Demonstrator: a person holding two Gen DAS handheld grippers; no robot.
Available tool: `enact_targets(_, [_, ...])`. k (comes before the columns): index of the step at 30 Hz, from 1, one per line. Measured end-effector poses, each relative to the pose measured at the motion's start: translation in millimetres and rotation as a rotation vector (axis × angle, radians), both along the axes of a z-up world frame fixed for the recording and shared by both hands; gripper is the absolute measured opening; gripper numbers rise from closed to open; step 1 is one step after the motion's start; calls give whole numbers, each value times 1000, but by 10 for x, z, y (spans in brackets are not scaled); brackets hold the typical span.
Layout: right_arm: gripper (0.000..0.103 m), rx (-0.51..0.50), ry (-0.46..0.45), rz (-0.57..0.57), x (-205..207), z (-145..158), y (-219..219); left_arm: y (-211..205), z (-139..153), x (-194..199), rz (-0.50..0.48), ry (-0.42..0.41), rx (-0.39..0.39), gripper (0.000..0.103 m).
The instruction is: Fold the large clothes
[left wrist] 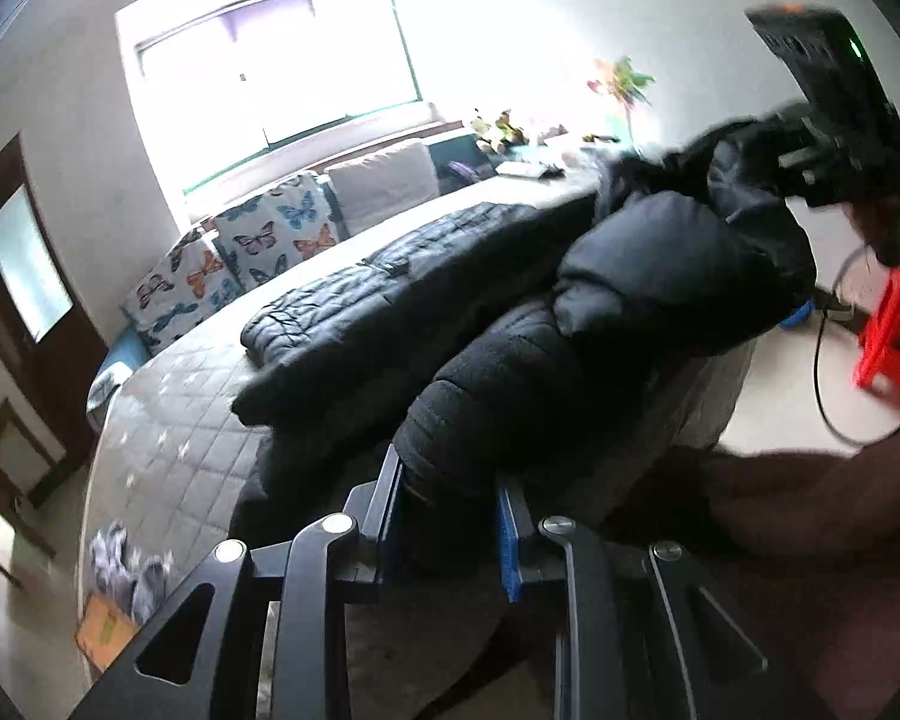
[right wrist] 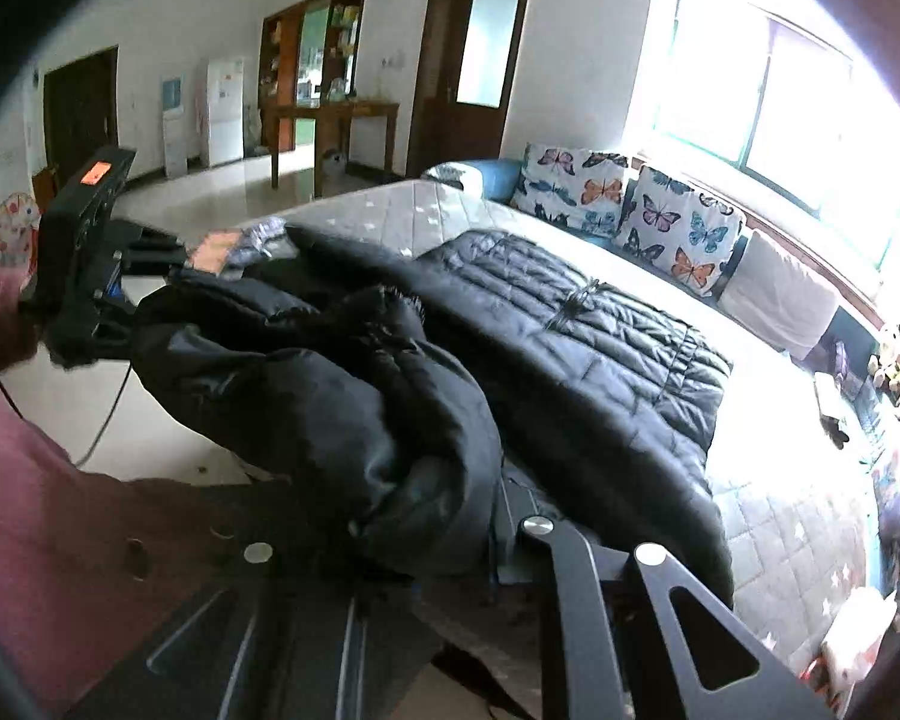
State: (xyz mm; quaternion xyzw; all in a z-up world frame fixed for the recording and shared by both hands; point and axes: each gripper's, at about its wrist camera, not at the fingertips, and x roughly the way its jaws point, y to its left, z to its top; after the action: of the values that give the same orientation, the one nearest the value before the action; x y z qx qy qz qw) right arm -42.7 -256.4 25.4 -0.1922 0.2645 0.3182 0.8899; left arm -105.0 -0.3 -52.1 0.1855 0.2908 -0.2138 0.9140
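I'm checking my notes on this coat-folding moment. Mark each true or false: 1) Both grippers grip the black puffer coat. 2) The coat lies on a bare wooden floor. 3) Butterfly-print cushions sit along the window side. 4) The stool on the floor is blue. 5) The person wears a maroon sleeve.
1) True: the left gripper and the right gripper are each shut on the black puffer coat.
2) False: it lies on a quilted grey mattress.
3) True: butterfly-print cushions sit there.
4) False: the stool is red.
5) True: maroon sleeve.
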Motion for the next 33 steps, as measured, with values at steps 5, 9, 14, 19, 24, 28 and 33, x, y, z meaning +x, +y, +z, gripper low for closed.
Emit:
enact_targets(5, [15,11,-96,-24,180,73,37,166,184,233,67,-19,-80,27])
enact_targets(9, [15,31,-194,-31,580,311,85,-35,565,898,99,-77,-46,27])
enact_targets(14, [15,23,-285,-46,1334,570,158,-7,975,1796,154,-121,-69,27])
enact_targets(19, [15,6,-292,-90,2348,657,210,-33,1248,3095,207,-108,-73,25])
enact_targets(24, [15,-12,-188,-159,3401,443,249,-87,1120,4432,319,-30,-32,12])
enact_targets(28, [15,-23,-11,-232,3991,-17,134,-114,673,5123,349,119,-31,12])
enact_targets(33, [18,-39,190,-275,4299,-526,23,-128,21,5539,376,194,48,12])
